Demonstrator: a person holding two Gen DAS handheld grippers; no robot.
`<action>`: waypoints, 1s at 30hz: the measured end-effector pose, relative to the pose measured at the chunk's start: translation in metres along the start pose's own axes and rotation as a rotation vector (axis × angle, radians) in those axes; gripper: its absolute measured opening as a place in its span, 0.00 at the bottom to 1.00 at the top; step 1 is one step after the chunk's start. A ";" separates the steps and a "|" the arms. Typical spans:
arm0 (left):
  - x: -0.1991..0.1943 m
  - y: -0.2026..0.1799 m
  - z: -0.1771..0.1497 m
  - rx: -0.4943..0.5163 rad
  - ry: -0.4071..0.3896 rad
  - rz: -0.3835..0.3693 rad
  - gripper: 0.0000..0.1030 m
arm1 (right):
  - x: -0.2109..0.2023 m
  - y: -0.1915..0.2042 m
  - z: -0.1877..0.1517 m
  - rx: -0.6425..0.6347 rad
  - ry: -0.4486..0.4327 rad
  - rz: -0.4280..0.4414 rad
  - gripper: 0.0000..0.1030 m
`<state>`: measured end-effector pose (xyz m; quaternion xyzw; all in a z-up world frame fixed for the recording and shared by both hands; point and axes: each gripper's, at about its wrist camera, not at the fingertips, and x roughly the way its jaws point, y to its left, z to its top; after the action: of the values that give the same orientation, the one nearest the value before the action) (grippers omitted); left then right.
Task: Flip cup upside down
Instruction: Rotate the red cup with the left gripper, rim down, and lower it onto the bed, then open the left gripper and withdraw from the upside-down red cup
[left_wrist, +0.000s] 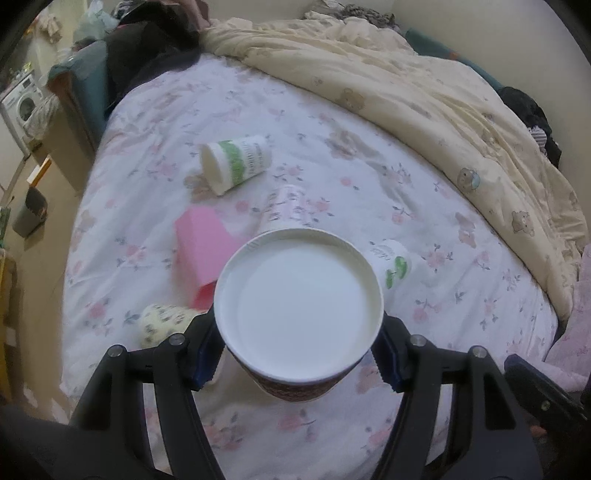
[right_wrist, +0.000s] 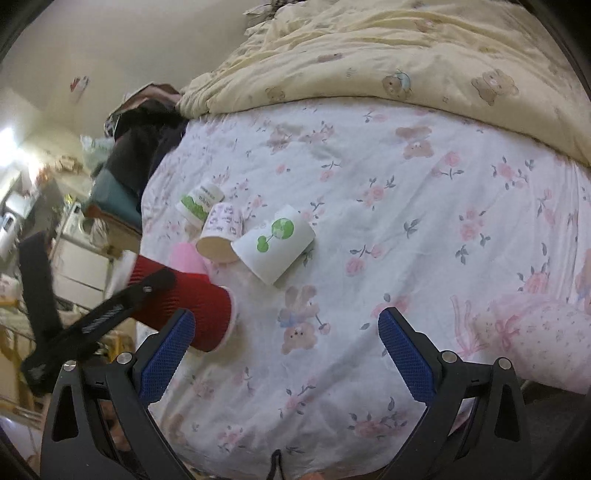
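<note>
- Left wrist view: the red cup (left_wrist: 295, 387) is clamped between the jaws of the left gripper (left_wrist: 297, 356), held above the floral sheet (left_wrist: 332, 110), its white mouth facing the camera.
- The right gripper (right_wrist: 286, 347) is held wide open, gripping nothing.

left gripper (left_wrist: 298, 354) jaws are filled by the red cup (right_wrist: 184, 306), held above the bed sheet (left_wrist: 332, 177). just past it, a tight cluster blocks the middle of the bed: pink box (left_wrist: 201, 251) to the left, pink-print cup (left_wrist: 286, 208) straight ahead, green-leaf cup (right_wrist: 275, 243) to the right, green-band cup (left_wrist: 236, 162) farther back. yellow patterned cup (left_wrist: 162, 323) sits just beside the left finger. right gripper (right_wrist: 286, 343) is spread wide over bare sheet, which runs open toward the right edge. cream duvet (right_wrist: 406, 55) is piled along the far edge, and a pink pillow (right_wrist: 546, 339) takes the near right corner.
</note>
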<state>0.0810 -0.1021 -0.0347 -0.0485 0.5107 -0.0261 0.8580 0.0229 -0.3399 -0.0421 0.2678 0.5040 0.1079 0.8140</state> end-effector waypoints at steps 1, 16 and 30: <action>0.005 -0.006 0.002 0.021 -0.003 0.012 0.63 | -0.002 -0.003 0.002 0.015 -0.004 0.008 0.99; 0.048 -0.015 -0.001 0.067 -0.006 0.106 0.64 | -0.001 -0.004 0.004 0.039 0.018 0.067 0.99; -0.039 0.002 -0.026 0.144 -0.082 0.081 0.86 | -0.006 0.002 0.005 0.012 -0.021 0.085 1.00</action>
<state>0.0396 -0.0976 -0.0127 0.0331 0.4735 -0.0259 0.8798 0.0248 -0.3420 -0.0347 0.2950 0.4842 0.1362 0.8124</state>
